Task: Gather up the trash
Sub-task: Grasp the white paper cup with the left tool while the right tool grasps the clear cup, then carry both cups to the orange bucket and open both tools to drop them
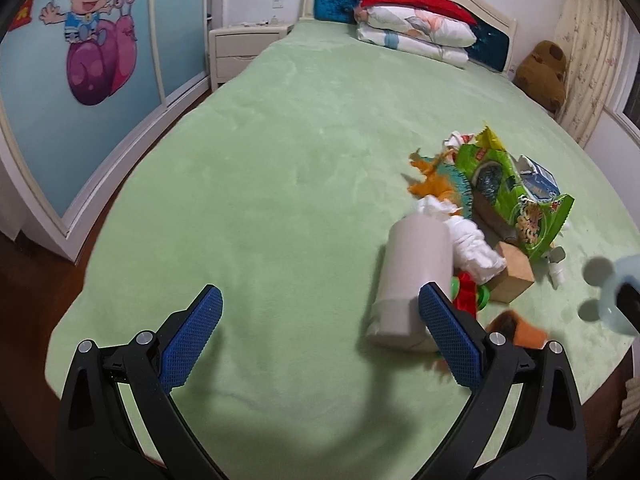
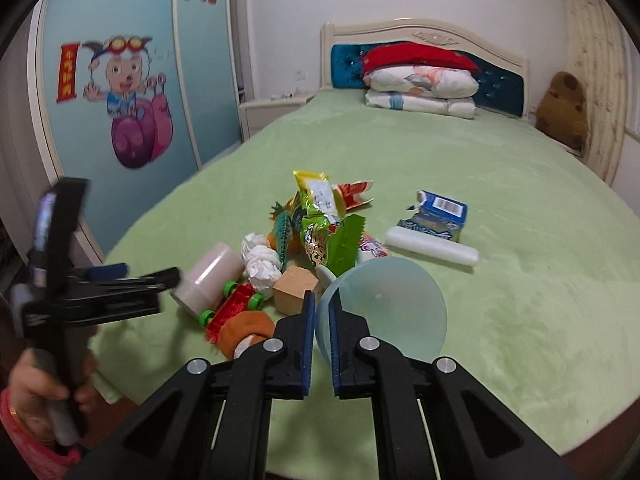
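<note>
A: Where is the trash?

B: It lies in one heap on the green bed (image 2: 460, 152), near the foot end. I see a green wrapper (image 2: 320, 236), a yellow wrapper (image 2: 314, 188), white tissue (image 2: 262, 266) crumpled in balls, a torn blue carton (image 2: 440, 214) and a white tube (image 2: 432, 247) just beside the carton.

A: Are there other things in the heap?

B: Yes. A wooden block (image 2: 296, 290), a red toy car (image 2: 232, 308) with green wheels, an orange plush (image 2: 244, 332) and a pale cup (image 2: 208, 280) that lies on its side. The tissue touches the block and the cup.

A: What does the right gripper (image 2: 320, 320) do?

B: Its fingers are clenched on the rim of a light-blue bowl (image 2: 384, 308). The rim is between the two blue pads. The bowl is tilted, with its round bottom toward the camera, and it is at the near edge of the heap.

A: And the left gripper (image 1: 320, 336)?

B: Its fingers are spread wide and hold nothing. In the left wrist view the right finger (image 1: 448, 340) is in front of the cup, and the left finger (image 1: 192, 336) is over bare blanket. I cannot tell if the finger touches the cup. A hand (image 2: 44, 396) with a pink sleeve holds this gripper's handle.

A: What is behind?

B: Folded quilts (image 2: 420, 88) at the headboard (image 2: 424, 36), a brown plush (image 2: 562, 104) in the corner, a nightstand (image 2: 272, 114), and a wardrobe (image 2: 120, 100) with a cartoon.
</note>
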Action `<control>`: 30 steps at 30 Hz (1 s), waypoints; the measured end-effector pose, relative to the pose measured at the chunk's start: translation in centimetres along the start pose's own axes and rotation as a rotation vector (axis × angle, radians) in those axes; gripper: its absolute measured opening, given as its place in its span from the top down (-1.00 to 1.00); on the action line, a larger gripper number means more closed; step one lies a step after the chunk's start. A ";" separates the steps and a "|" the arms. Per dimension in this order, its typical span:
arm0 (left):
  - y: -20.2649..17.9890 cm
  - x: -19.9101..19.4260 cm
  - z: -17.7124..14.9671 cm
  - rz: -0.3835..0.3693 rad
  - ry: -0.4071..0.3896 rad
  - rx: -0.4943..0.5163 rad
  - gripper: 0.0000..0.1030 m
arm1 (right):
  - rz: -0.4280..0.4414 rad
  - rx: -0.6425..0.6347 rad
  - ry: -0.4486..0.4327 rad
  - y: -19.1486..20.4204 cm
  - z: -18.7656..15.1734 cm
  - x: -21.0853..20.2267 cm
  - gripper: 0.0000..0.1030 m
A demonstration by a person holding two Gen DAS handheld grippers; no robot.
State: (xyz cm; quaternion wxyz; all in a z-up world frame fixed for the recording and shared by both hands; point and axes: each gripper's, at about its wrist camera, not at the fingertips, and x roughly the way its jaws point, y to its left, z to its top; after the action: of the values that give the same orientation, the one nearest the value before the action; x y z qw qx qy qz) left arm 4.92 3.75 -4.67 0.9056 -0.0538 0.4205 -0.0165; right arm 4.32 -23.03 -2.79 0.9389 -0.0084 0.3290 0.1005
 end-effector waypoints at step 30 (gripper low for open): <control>-1.8 -0.4 1.6 -0.200 -0.041 0.006 0.11 | 0.010 0.062 -0.048 -0.7 -4.0 -7.2 0.87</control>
State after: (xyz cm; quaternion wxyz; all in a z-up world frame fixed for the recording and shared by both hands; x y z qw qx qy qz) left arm 5.88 2.09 -3.11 0.9080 -0.0931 0.3941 -0.1070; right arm -3.48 -25.36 -1.50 0.9458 0.0249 0.3096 0.0949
